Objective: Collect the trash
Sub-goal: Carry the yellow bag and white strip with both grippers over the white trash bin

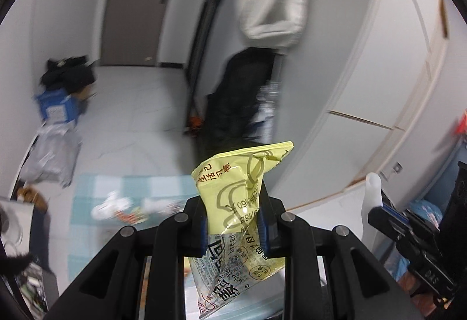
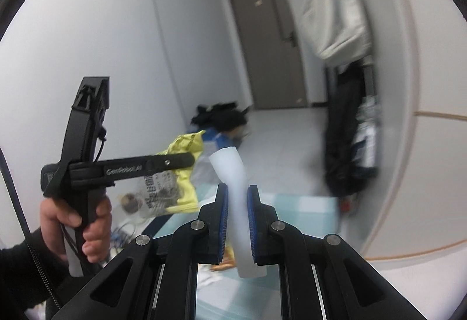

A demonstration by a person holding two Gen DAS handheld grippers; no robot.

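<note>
Jaws clamped around yellow wrapper point(image 1: 242, 191)

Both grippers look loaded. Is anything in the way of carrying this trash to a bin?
No bin shows in either view, so the path cannot be judged. The left gripper is shut on the yellow snack wrapper, the right gripper on a white plastic piece; more litter lies on the checked mat.

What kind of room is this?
Probably the entrance hall of a home. There is a grey door at the far end, a pale jacket hanging by the wall, and bags and boxes piled on the tiled floor.
</note>
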